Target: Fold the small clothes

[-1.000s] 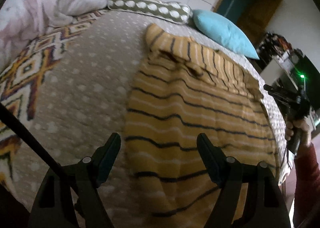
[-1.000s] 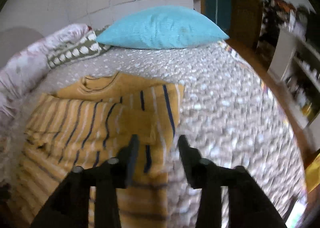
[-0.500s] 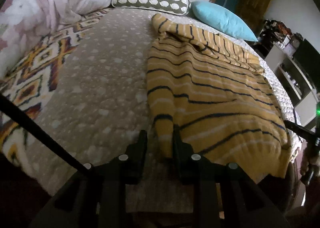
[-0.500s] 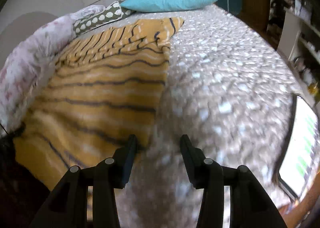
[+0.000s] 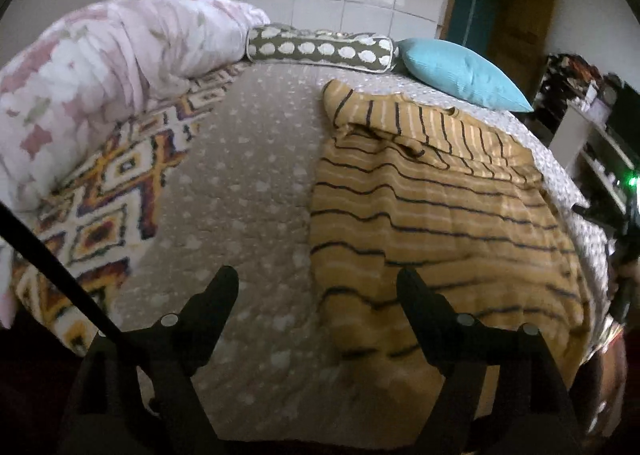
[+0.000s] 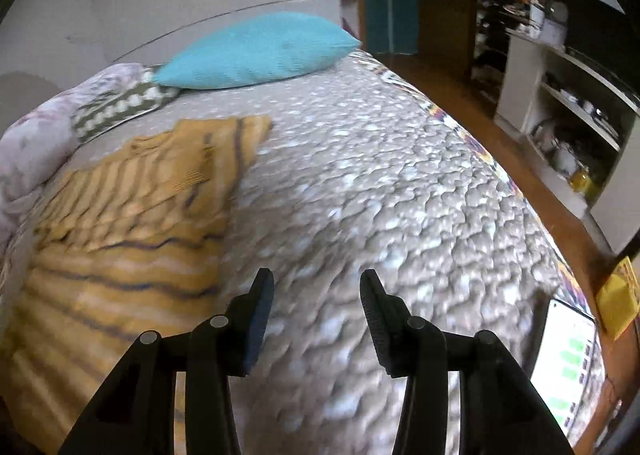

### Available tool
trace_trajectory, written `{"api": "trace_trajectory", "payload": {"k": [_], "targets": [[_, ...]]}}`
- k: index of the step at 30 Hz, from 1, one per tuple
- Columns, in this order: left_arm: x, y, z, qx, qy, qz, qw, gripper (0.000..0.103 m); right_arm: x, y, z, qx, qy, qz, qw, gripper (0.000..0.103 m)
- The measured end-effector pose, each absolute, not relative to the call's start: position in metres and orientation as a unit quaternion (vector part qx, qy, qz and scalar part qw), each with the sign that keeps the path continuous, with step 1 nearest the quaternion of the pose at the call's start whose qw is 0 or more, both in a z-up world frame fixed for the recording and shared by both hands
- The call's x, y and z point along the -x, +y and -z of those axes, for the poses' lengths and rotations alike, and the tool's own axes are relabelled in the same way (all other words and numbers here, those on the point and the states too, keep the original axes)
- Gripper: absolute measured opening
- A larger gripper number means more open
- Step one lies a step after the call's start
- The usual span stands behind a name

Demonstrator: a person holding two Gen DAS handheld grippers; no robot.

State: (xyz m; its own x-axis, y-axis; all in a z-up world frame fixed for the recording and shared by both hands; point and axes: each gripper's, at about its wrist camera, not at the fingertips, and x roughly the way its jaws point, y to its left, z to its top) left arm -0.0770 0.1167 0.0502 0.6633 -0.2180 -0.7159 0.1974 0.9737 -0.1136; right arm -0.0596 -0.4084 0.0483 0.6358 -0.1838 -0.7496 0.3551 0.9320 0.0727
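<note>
Bedroom with white tiled wall and a brown wooden door; a bed covered by a grey quilted bedspread (image 5: 248,191) with pale spots fills both views. On it lies a mustard-yellow knitted sweater with thin dark stripes (image 5: 432,223), spread flat toward the bed's near edge, its upper part folded across in a band near the pillows. Behind it, a turquoise cushion (image 6: 256,51) and an olive bolster with white dots (image 5: 320,49) sit against the wall; a pink floral duvet (image 5: 100,67) is heaped at the left over a patterned rug-like blanket in orange, purple and white (image 5: 112,191). Left gripper (image 5: 318,287) has just been opening; jaws wide apart, nothing between them, one finger above the spread, the other over the sweater's left edge. Right gripper (image 6: 316,291) stands partly apart, empty, over bare bedspread just right of the sweater. A lit phone screen (image 6: 568,355) lies at the bed's right edge; white shelves (image 6: 560,95) stand beyond.
</note>
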Motion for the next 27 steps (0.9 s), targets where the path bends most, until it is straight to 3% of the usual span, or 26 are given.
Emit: {"api": "trace_trajectory", "payload": {"k": [5, 10, 13, 18, 27], "targets": [[0.057, 0.108, -0.037, 0.034, 0.413, 0.130, 0.901, 0.080, 0.057, -0.419, -0.036, -0.181, 0.414, 0.111, 0.885, 0.049], [0.038, 0.102, -0.004, 0.084, 0.470, 0.185, 0.859, 0.080, 0.097, -0.399, -0.027, -0.256, 0.427, -0.010, 0.867, 0.049], [0.040, 0.102, 0.001, 0.116, 0.466, 0.208, 0.852, 0.080, 0.126, -0.382, -0.020, -0.307, 0.423, -0.076, 0.849, 0.049], [0.057, 0.105, 0.005, 0.171, 0.470, 0.275, 0.821, 0.061, 0.162, -0.339, -0.006, -0.351, 0.428, -0.164, 0.817, 0.050], [0.099, 0.116, 0.012, 0.216, 0.459, 0.287, 0.813, 0.060, 0.190, -0.296, 0.001, -0.348, 0.442, -0.180, 0.807, 0.050]]}}
